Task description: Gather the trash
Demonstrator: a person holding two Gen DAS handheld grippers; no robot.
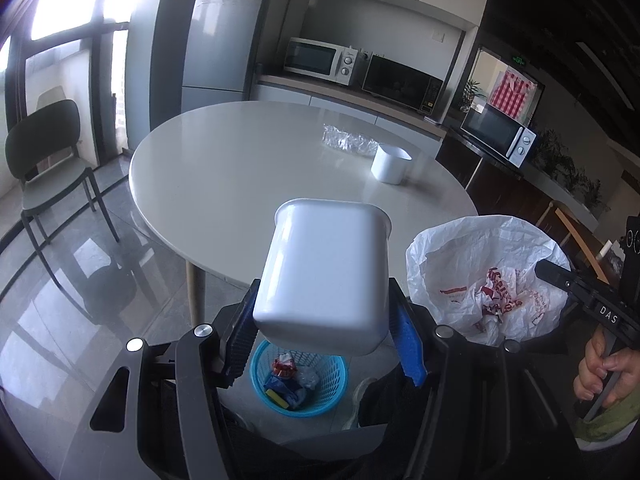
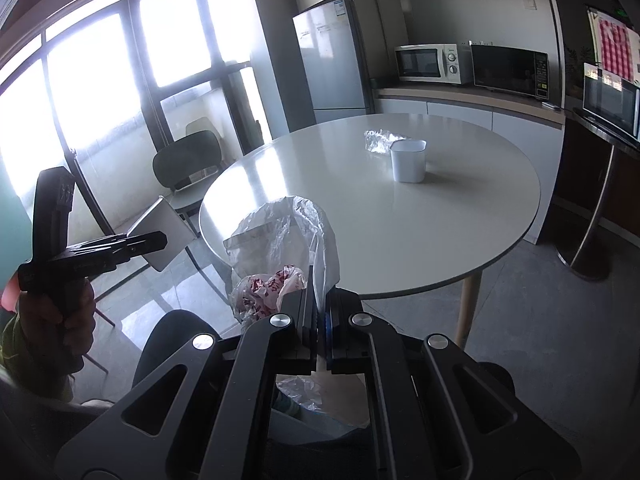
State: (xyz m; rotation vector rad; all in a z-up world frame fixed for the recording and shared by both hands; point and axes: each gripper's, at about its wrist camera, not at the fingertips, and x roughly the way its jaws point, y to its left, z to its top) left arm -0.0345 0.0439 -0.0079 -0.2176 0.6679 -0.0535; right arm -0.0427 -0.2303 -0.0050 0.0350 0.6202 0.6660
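My left gripper is shut on a white square plastic container; its blue pads press both sides. The container is tilted with its base towards the camera. Straight below it, on the floor, stands a blue mesh basket with wrappers inside. My right gripper is shut on the rim of a white plastic bag with red print, which hangs open beside the table; crumpled trash lies inside this bag. In the right wrist view the left gripper and its container show at the left.
A round white table carries a second white container and a crumpled clear wrapper. A dark chair stands at the window. Microwaves and a fridge line the back wall. A person's hand grips the right handle.
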